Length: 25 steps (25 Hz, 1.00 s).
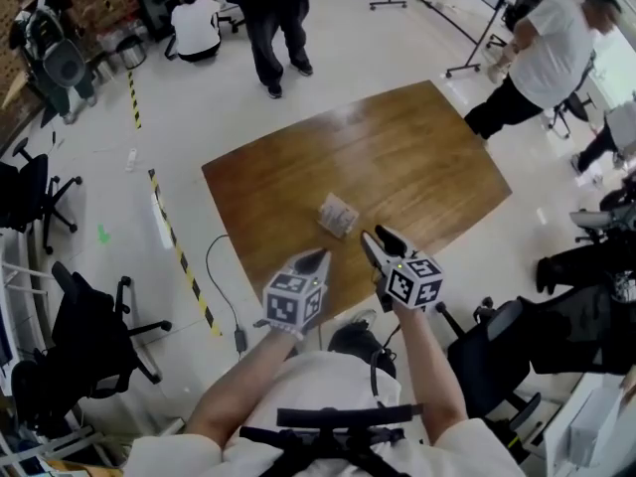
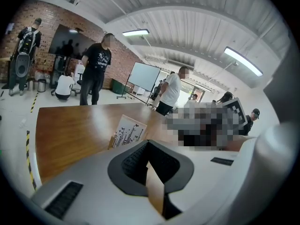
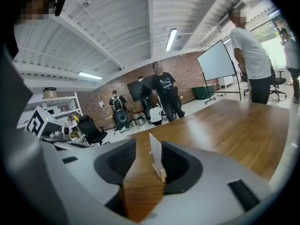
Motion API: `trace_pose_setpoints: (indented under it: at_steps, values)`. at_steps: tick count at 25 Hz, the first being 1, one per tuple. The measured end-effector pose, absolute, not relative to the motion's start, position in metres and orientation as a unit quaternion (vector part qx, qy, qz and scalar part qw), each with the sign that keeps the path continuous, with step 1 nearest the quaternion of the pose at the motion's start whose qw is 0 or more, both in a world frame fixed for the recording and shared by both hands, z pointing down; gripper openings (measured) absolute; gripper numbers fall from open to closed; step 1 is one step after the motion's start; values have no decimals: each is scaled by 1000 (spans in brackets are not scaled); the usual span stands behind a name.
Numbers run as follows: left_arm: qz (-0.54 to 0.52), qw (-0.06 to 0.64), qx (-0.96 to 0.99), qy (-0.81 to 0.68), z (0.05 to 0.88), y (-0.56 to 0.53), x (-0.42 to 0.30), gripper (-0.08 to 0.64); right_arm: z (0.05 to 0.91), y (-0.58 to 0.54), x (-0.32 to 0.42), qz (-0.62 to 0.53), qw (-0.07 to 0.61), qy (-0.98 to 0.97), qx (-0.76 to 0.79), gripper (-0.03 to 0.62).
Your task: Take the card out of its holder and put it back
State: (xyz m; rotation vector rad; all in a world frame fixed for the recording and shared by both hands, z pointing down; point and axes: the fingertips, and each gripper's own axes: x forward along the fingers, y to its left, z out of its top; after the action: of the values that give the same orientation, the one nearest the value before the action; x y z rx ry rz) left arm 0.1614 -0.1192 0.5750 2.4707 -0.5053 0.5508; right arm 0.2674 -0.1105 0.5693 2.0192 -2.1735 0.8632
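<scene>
White printed card [image 1: 338, 214] upright in its small pale wooden holder [image 3: 162, 174], set just near of the middle of the brown wooden table [image 1: 397, 157]. Table bare otherwise, standing askew on a pale glossy floor [image 1: 328, 78]. Yellow-and-black striped tape [image 1: 184, 261] off to the left, black office chairs [image 1: 89, 326] beyond it. Standing person in dark clothes [image 1: 273, 18] at the far side; red brick wall [image 3: 187, 64] and whiteboard [image 2: 145, 76] behind. Left gripper [image 1: 317, 257] and right gripper [image 1: 380, 238] side by side over the near table edge, both tilted down toward the card. Right jaws spread wide, card dead ahead, untouched. Left jaws parted by a narrow slit, empty.
</scene>
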Motion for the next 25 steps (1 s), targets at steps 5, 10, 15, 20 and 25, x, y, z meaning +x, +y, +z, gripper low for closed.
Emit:
trace_pose_setpoints:
  at_steps: [5,10,15,20,25]
  values:
    - [202,283,916,-201,580,-128,173,-3,591,-133,276,281,52,-718,634,199]
    - [198,288,912,-213,585,-137,177,-3,604,-153,276,283,62,-736,612,207]
    - [199,291,909,-223,589,-143,181,-3,620,-167,272,290,80,-750,589,225]
    - [200,294,905,-232,596,-148,185,-3,637,-179,271,296,95,-754,579,222]
    - [200,299,901,-242,601,-151,184,-3,648,-187,267,299,107,-761,565,198]
